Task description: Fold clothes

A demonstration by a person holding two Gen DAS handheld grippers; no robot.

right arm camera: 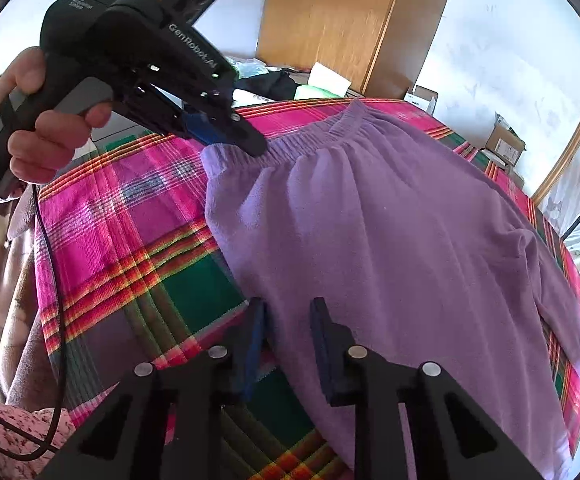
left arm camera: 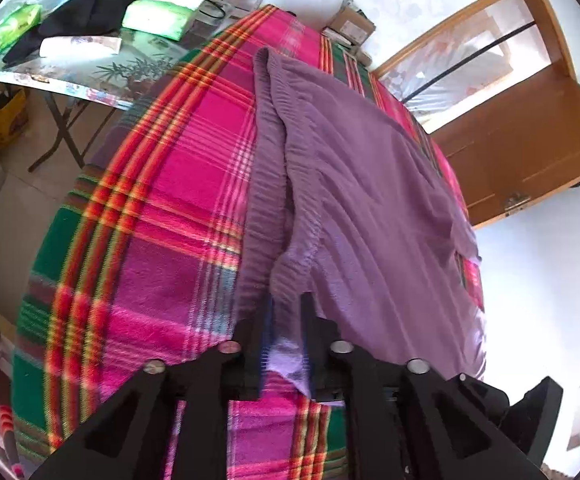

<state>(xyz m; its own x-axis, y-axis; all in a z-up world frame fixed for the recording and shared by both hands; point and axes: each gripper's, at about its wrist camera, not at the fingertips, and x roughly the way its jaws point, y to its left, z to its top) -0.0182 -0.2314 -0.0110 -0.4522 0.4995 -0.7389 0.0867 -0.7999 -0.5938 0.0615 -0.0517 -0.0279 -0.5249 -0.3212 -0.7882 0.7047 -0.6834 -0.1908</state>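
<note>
A pair of purple fleece trousers (left arm camera: 370, 200) lies flat on a bed covered by a pink, green and red plaid blanket (left arm camera: 162, 208). The elastic waistband (right arm camera: 322, 136) runs along the far edge in the right wrist view. My left gripper (left arm camera: 282, 306) sits at the near corner of the waistband, open, with the band's end lying between its fingers and not pinched. From the right wrist view, a person's hand (right arm camera: 50, 132) holds that left gripper (right arm camera: 252, 144). My right gripper (right arm camera: 289, 303) is open, its fingers straddling the trousers' side edge lower down.
A folding table (left arm camera: 102, 76) beside the bed carries green packs, papers and a black garment. A wooden door (left arm camera: 530, 140) and a wardrobe (right arm camera: 330, 20) stand by the white walls. Cardboard boxes (right arm camera: 506, 144) lie past the bed. A black cable (right arm camera: 50, 264) hangs at the left.
</note>
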